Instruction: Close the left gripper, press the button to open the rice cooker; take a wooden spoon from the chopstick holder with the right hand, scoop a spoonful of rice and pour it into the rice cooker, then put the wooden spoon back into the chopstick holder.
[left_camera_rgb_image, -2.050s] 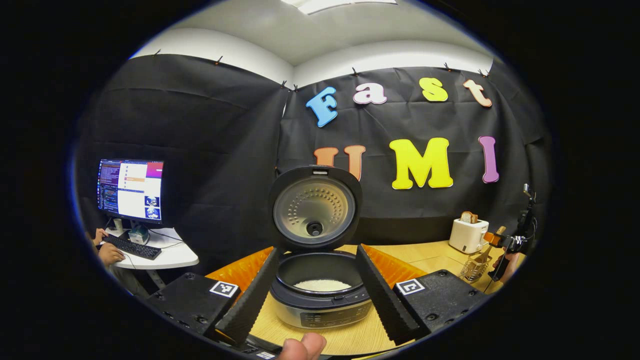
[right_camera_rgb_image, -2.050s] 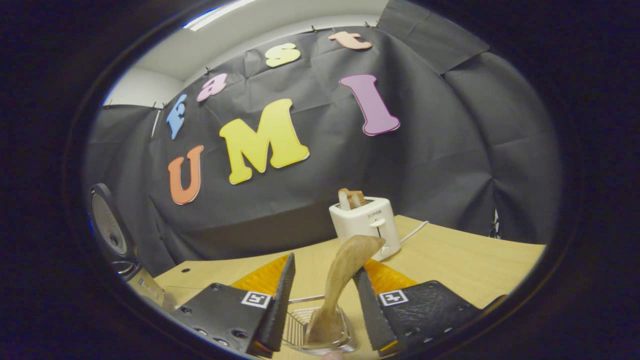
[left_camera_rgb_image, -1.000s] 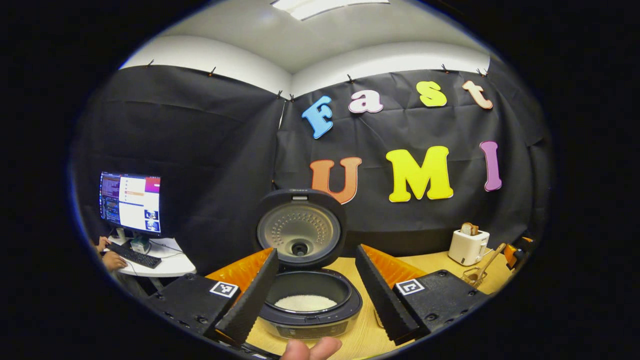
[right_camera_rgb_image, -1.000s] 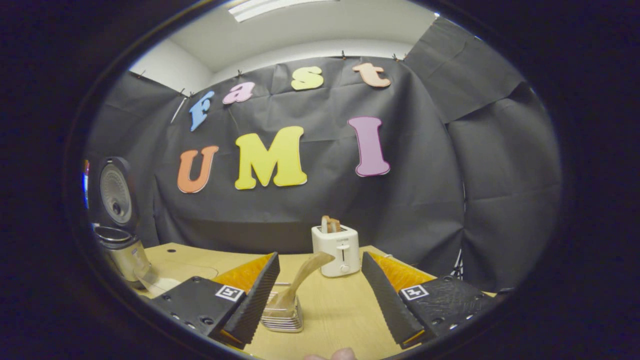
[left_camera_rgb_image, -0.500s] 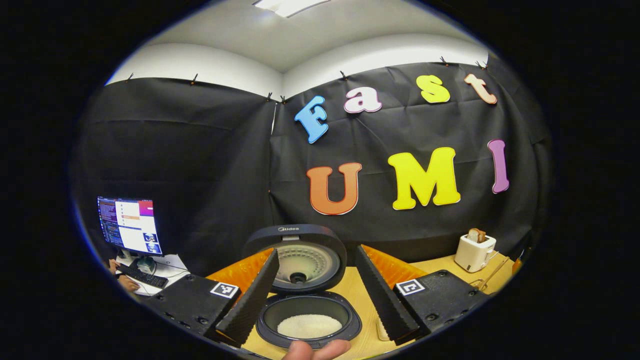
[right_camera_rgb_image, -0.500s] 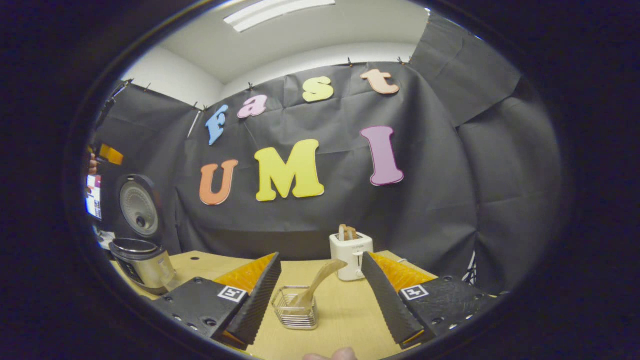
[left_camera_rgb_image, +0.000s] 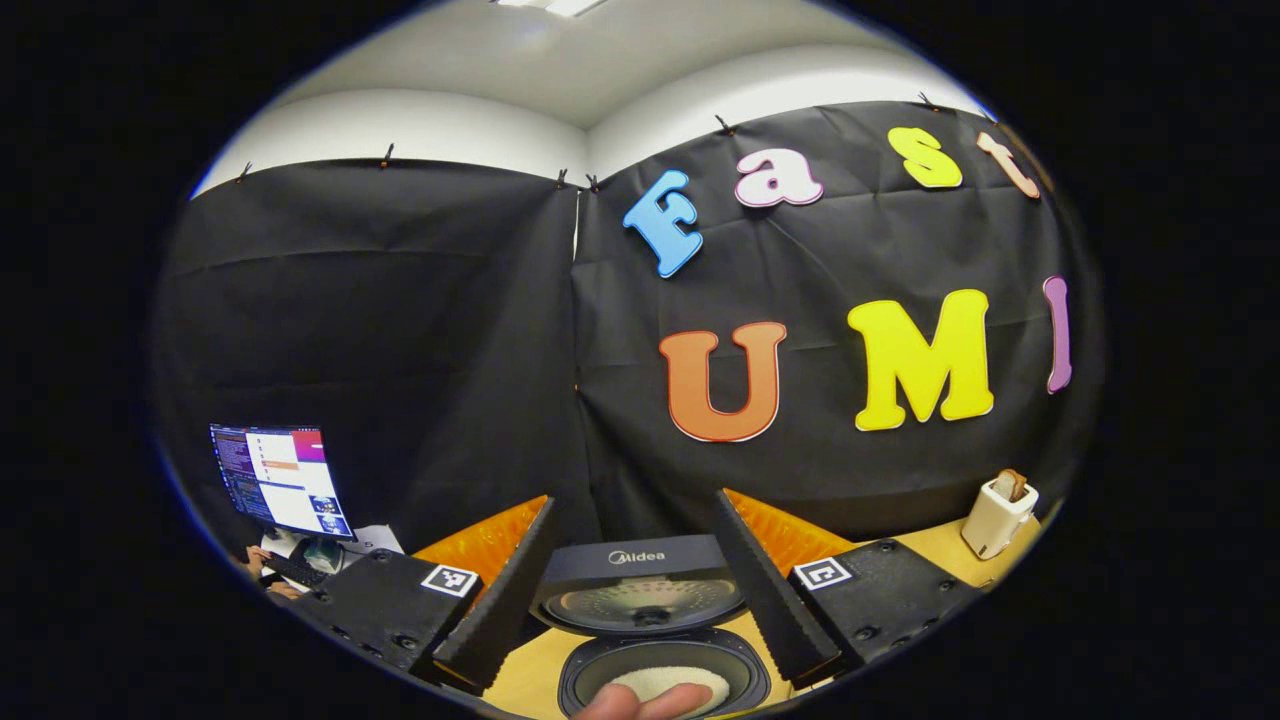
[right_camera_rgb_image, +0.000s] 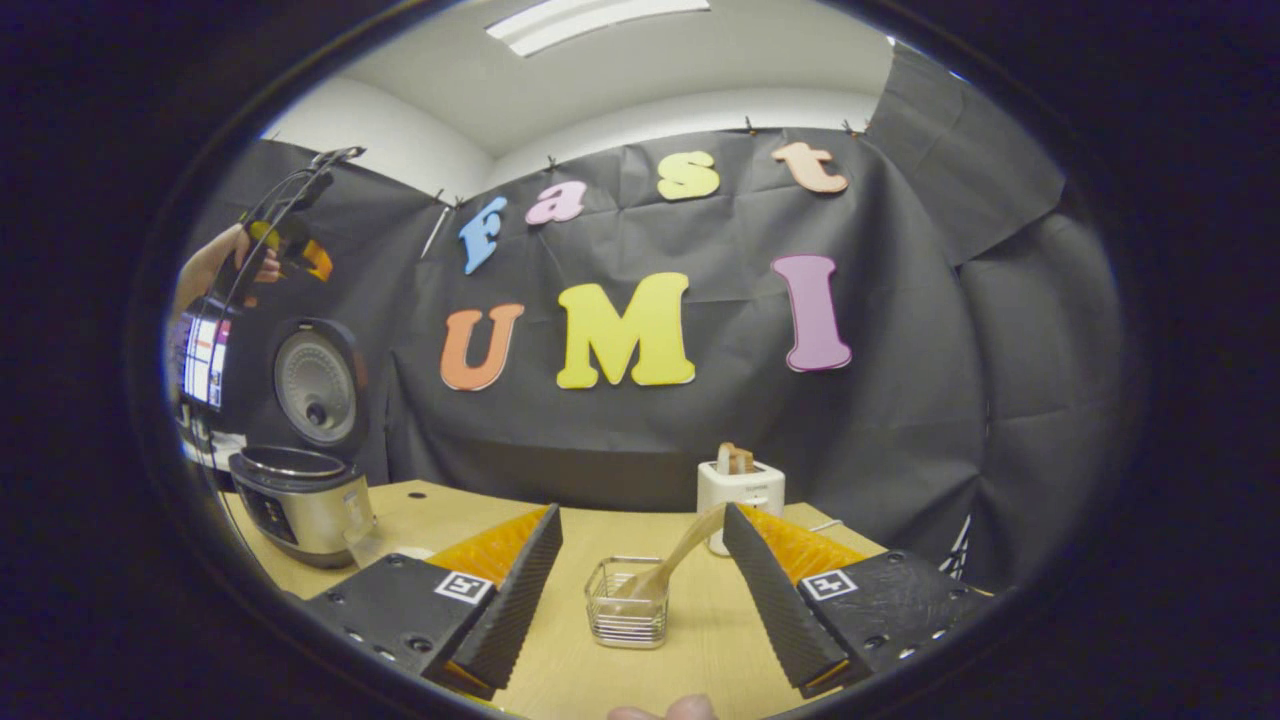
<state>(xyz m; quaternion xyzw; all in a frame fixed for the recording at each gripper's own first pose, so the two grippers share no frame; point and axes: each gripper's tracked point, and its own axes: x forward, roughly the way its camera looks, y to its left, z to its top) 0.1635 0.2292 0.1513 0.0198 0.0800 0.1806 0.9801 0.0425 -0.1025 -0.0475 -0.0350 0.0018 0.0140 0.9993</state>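
My left gripper (left_camera_rgb_image: 632, 590): fingers spread, empty, above the rice cooker (left_camera_rgb_image: 660, 640), lid up, rice (left_camera_rgb_image: 668, 682) in the pot | My right gripper (right_camera_rgb_image: 640, 592): fingers spread, empty, back from the chopstick holder (right_camera_rgb_image: 627, 603) on the table (right_camera_rgb_image: 690, 650) | wooden spoon (right_camera_rgb_image: 672, 564) leans in the holder, toaster (right_camera_rgb_image: 741, 492) behind it

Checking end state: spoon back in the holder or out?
In. The spoon leans in the wire holder on the table, the open right tool apart from it.
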